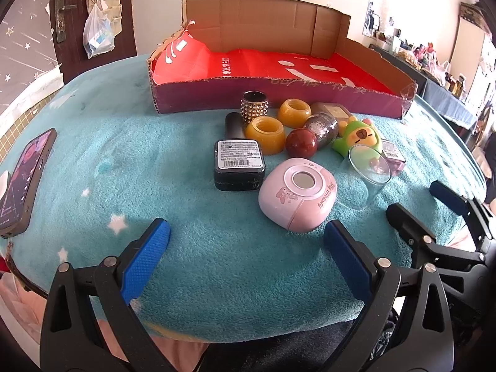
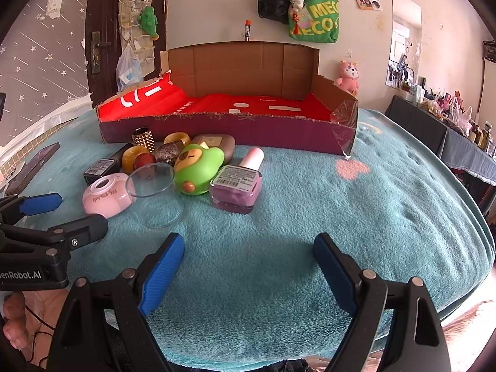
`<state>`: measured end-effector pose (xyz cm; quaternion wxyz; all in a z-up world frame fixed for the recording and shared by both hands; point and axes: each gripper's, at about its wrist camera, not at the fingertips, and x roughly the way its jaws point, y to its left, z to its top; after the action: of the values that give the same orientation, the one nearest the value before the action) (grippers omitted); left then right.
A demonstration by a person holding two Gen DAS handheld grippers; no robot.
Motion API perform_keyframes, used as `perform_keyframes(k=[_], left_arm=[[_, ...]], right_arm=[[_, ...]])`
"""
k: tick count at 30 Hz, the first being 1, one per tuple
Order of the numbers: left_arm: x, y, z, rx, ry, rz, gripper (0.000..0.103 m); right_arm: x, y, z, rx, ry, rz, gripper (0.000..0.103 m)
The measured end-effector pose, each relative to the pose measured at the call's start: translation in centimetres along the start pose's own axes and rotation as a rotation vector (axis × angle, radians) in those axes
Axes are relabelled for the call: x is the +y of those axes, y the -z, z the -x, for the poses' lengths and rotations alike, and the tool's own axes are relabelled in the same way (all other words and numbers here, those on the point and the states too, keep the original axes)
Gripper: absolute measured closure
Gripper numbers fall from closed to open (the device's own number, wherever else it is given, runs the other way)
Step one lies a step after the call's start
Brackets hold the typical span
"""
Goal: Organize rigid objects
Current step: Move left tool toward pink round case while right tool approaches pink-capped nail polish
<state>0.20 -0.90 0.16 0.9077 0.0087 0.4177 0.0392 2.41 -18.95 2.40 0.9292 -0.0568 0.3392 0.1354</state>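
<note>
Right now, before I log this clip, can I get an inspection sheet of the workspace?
Surface: teal fleece blanket, star prints.
Job's things: cardboard box with red lining, nothing seen inside; in front of it a huddle holding a pink case, black bottle, tipped clear glass, green toy, purple bottle, two amber rings, red ball.
Clutter: phone at the blanket's edge.
Grippers: left tool and right tool open, holding nothing.
Cables: thin red wire by a hand.
Surroundings: door, hanging bags, crowded side table.
</note>
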Motion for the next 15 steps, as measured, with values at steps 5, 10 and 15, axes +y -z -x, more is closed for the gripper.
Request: perform_keyframes(k=[5,10,15], left_arm=[[-0.4,-0.3,-0.2,-0.024,0.033,0.031,0.002],[-0.8,-1.0,-0.1,-0.024,0.078,0.029,0.002],[-1.5,-1.3,-0.3,-0.007,0.116,0.02,0.002]], right_arm=[[-0.4,-0.4,-0.1,-0.006,0.019,0.0,0.016],[-1.3,-1.7,-0.7,-0.008,0.039,-0.001,0.015],[-0.9,-3.0,-1.5,-0.015,0.042,0.032,0.015]])
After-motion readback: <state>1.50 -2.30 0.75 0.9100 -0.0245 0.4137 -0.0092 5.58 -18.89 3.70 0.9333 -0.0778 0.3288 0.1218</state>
